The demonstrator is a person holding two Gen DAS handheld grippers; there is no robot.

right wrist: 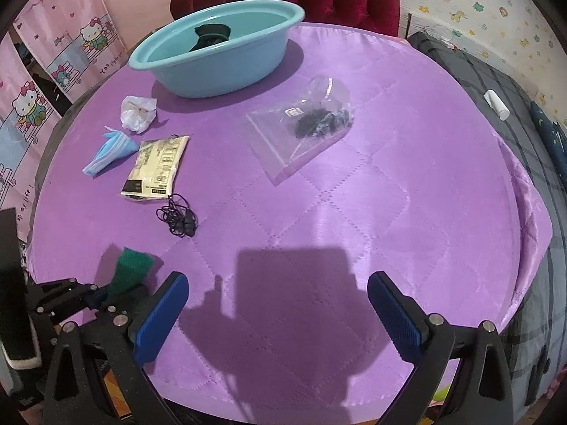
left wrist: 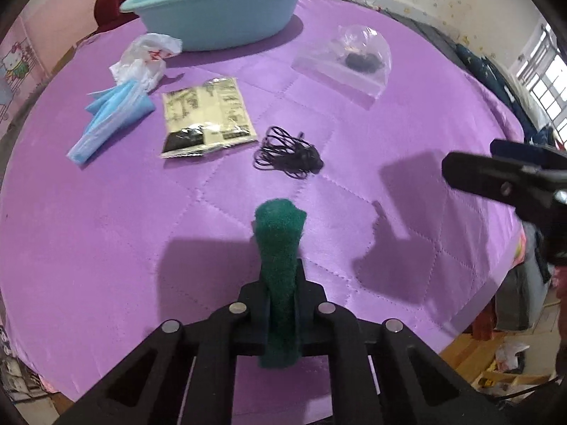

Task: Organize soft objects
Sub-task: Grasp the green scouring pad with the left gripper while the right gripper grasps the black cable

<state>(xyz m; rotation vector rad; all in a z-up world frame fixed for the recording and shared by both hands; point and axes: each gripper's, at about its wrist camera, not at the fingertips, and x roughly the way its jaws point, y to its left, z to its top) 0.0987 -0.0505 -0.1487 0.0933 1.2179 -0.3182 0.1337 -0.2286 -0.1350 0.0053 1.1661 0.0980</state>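
The left gripper is pinched tight on a green scouring pad, squeezing it into a narrow upright strip just above the near part of the purple quilted cover. The right gripper hangs beside it with its blue pads spread wide and nothing between them. Farther back lie a coil of black cord, a yellowish packet, a folded blue mask, a crumpled white bag and a clear bag. The light blue basin at the far edge holds something dark, perhaps another pad.
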